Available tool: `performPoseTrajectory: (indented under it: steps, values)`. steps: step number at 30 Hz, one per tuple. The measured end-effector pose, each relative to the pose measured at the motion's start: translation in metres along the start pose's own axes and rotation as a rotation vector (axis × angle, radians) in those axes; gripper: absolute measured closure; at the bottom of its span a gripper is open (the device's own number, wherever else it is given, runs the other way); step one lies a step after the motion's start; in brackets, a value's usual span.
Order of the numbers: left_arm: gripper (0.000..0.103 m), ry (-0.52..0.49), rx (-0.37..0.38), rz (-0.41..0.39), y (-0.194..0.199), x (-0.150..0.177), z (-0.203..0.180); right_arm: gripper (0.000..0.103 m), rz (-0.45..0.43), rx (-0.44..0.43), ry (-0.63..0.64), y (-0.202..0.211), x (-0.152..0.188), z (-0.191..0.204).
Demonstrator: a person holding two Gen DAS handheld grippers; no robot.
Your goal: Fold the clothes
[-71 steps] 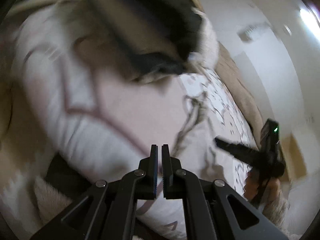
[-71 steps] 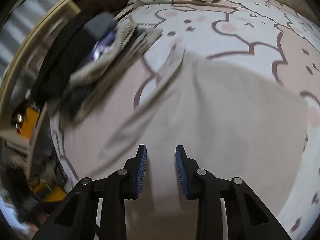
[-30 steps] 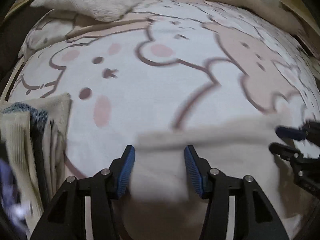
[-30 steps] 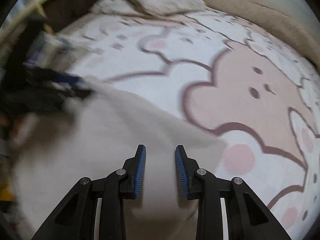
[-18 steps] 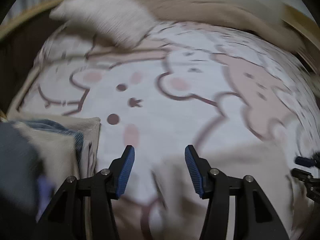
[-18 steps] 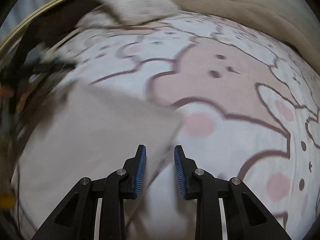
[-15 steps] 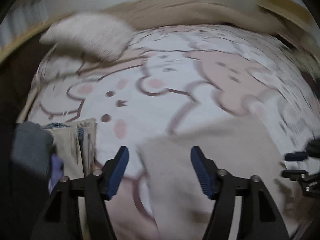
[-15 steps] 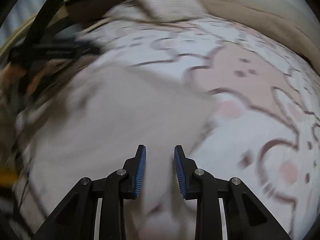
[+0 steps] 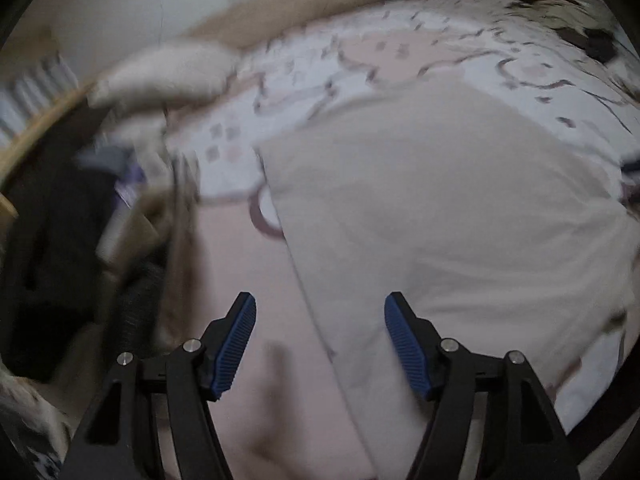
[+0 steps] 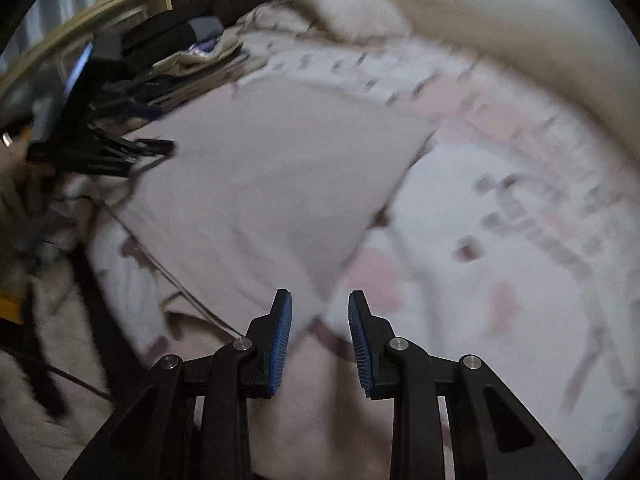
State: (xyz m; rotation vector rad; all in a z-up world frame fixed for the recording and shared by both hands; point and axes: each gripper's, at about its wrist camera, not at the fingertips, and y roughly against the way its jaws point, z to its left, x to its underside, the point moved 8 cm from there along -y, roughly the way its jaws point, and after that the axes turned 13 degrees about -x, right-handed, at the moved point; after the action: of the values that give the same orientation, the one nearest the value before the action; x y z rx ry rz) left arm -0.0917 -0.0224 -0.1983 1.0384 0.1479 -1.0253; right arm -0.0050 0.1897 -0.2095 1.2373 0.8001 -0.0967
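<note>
Along the bed's left edge sits a pile of clothes (image 9: pixel 132 216); right of it bare patterned bedspread (image 9: pixel 236 264) leaves room. Left gripper (image 9: pixel 318 340) hangs spread and empty above the beige garment (image 9: pixel 432 216), lying flat mid-bed. Right gripper (image 10: pixel 320 336), narrowly parted, holds nothing over its corner. A second ago both straddled the garment's edge.

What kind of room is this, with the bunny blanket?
Probably a bedroom. A bed cover with cartoon animals is spread wide, a fluffy pillow lies at the far end, and a beige garment lies flat on it beside a pile of clothes.
</note>
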Motion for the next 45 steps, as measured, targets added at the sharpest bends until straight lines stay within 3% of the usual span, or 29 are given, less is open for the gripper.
performPoseTrajectory:
  steps: [3, 5, 8, 12, 17, 19, 21, 23, 26, 27, 28, 29, 31, 39, 45]
  values:
    - [0.036, -0.126, -0.024, -0.138, 0.037, 0.003, -0.014, 0.075, -0.013, 0.129, 0.171, 0.011, 0.003, 0.017]
    - [0.036, -0.257, -0.061, -0.228, 0.061, 0.014, -0.032, 0.075, 0.033, 0.144, 0.264, 0.005, 0.011, 0.032]
    - [0.033, -0.438, -0.126, -0.295, 0.075, 0.039, -0.055, 0.075, 0.078, 0.144, 0.318, -0.004, 0.020, 0.046]
    - [0.032, -0.633, -0.254, -0.349, 0.065, 0.069, -0.077, 0.072, 0.099, 0.148, 0.332, -0.013, 0.026, 0.056]
    - [0.032, -0.794, -0.386, -0.448, 0.052, 0.074, -0.097, 0.072, 0.116, 0.172, 0.387, -0.011, 0.043, 0.073]
    - [0.030, -0.838, -0.411, -0.463, 0.046, 0.071, -0.101, 0.071, 0.115, 0.186, 0.394, -0.010, 0.045, 0.076]
    - [0.019, -0.862, -0.426, -0.468, 0.041, 0.065, -0.102, 0.071, 0.115, 0.200, 0.400, -0.008, 0.047, 0.079]
    - [0.000, -0.848, -0.426, -0.465, 0.037, 0.053, -0.095, 0.071, 0.106, 0.234, 0.425, -0.009, 0.045, 0.082]
    - [0.000, -0.827, -0.382, -0.452, 0.035, 0.043, -0.092, 0.068, 0.096, 0.289, 0.484, -0.014, 0.041, 0.087]
    - [0.001, -0.827, -0.372, -0.455, 0.035, 0.042, -0.091, 0.059, 0.093, 0.308, 0.511, -0.016, 0.041, 0.089]
    - [0.011, -0.818, -0.363, -0.458, 0.037, 0.041, -0.090, 0.053, 0.086, 0.330, 0.546, -0.017, 0.040, 0.092]
    - [0.044, -0.809, -0.355, -0.462, 0.038, 0.039, -0.089, 0.042, 0.079, 0.353, 0.582, -0.018, 0.040, 0.095]
    - [0.091, -0.786, -0.368, -0.465, 0.036, 0.034, -0.085, 0.039, 0.061, 0.397, 0.657, -0.020, 0.040, 0.101]
    - [0.092, -0.614, -0.177, -0.417, 0.048, 0.008, -0.070, 0.039, 0.025, 0.483, 0.763, -0.042, 0.021, 0.114]
    - [0.092, -0.611, -0.134, -0.422, 0.051, 0.007, -0.073, 0.039, -0.054, 0.565, 0.840, -0.070, 0.000, 0.131]
